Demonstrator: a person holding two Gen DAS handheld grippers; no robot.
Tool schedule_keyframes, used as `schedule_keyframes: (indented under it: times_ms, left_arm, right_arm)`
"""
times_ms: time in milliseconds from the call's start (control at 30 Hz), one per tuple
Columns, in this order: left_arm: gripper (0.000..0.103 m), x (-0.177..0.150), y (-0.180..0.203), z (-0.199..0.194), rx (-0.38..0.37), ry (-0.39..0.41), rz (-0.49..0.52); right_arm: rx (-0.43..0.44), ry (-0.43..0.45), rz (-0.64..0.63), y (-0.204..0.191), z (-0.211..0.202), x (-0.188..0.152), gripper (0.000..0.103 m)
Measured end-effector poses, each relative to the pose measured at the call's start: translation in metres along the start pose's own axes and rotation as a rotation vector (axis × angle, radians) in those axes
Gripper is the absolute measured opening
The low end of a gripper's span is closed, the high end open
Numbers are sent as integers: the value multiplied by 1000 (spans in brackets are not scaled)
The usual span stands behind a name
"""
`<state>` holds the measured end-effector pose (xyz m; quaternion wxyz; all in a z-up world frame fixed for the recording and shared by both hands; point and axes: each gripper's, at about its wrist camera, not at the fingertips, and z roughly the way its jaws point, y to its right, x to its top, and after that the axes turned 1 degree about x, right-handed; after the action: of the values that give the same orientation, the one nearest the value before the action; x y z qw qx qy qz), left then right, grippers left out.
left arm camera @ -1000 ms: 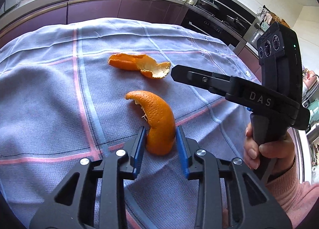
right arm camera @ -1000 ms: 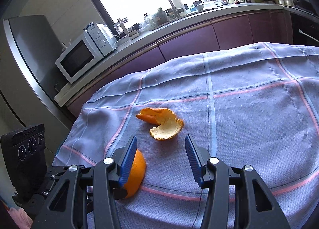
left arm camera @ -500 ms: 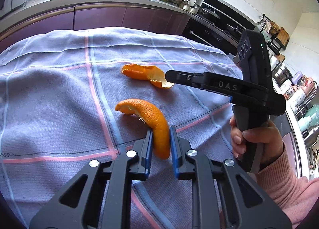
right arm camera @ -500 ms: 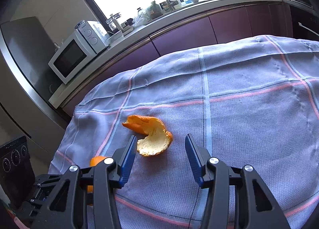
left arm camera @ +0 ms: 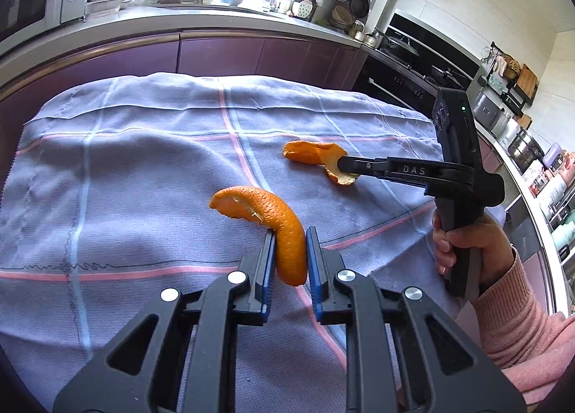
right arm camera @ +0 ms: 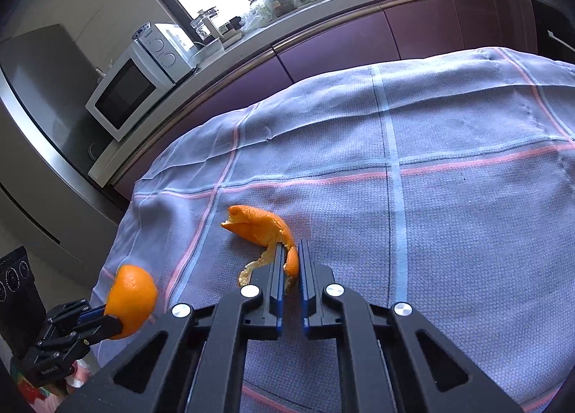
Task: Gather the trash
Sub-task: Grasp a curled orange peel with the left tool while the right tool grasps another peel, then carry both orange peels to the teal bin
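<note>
My left gripper is shut on a curved orange peel and holds it above the blue checked cloth. That peel also shows at the lower left of the right wrist view, in the left gripper. My right gripper is shut on the near end of a second, curled orange peel that lies on the cloth. In the left wrist view the right gripper reaches in from the right onto this second peel.
The cloth covers a table whose edges drop off at the left and far side. Purple kitchen cabinets run behind it, with a microwave on the counter and an oven at the right.
My left gripper has lifted the curved peel off the cloth. My right gripper has moved forward and closed on the curled peel.
</note>
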<state>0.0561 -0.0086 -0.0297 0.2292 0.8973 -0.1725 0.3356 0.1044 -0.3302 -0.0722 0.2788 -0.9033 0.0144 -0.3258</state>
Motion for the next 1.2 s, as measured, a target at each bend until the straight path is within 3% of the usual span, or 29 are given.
schedule_keyframes:
  times_ms: [533, 1200]
  left_arm:
    - [17, -20, -50, -50, 121, 47, -70]
    - [17, -40, -74, -92, 204, 94, -108]
  right_arm:
    - [206, 32, 5, -43, -15, -12, 5]
    - [366, -65, -60, -116, 18, -34, 5]
